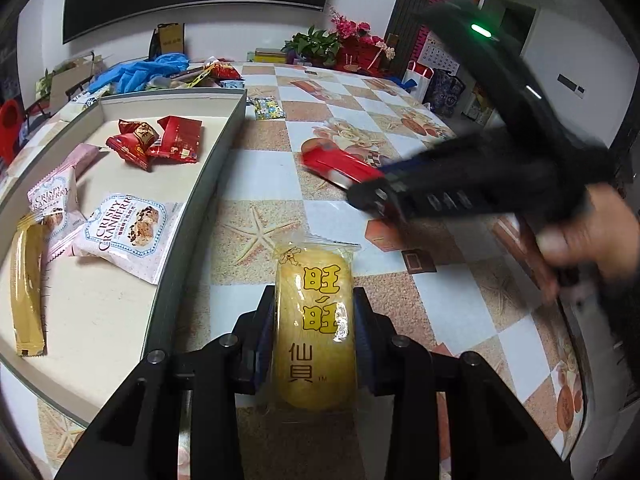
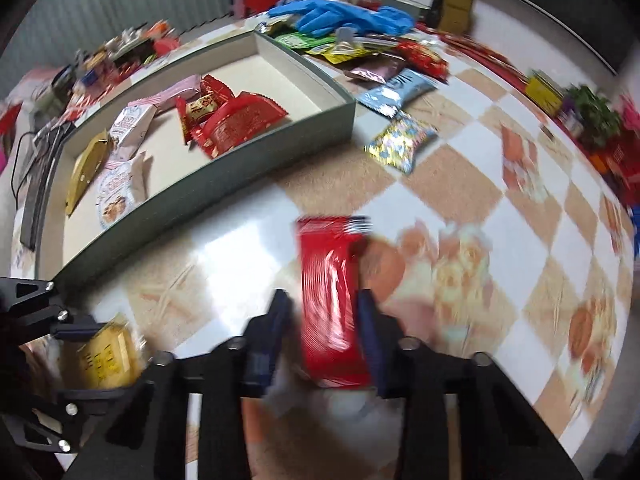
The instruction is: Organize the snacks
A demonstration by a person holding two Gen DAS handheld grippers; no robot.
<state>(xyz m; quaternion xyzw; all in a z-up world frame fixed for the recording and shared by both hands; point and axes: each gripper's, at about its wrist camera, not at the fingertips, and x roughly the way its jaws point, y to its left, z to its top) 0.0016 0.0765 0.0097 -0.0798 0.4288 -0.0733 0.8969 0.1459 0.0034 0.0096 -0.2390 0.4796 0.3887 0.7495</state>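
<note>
Left wrist view, bottom centre: the left claw [image 1: 316,344] is closed on a yellow rice cracker pack [image 1: 315,320], its blue pads pressing both long sides, the pack standing lengthwise away from the camera above the bench [image 1: 256,184]. The wrapper is clear film with bold yellow characters over a pale, puffy cracker; it looks light and crushable, so a gentle squeeze is wiser than a hard one.

Right wrist view, lower middle: the right claw [image 2: 324,340] grips a red snack pack [image 2: 332,300] by its long edges, glossy foil, blurred by motion, held over the checked bench.

Both packs likely belong in the grey box [image 1: 200,184], at the left of the left wrist view. To do this well, I would carry each pack over the box wall, not against it, lower it close to the floor of the box, then let go, one claw at a time so they do not collide. Red packets [image 1: 160,142] lie toward the far end, cranberry packs [image 1: 124,232] nearer; like beside like seems sensible.
</note>
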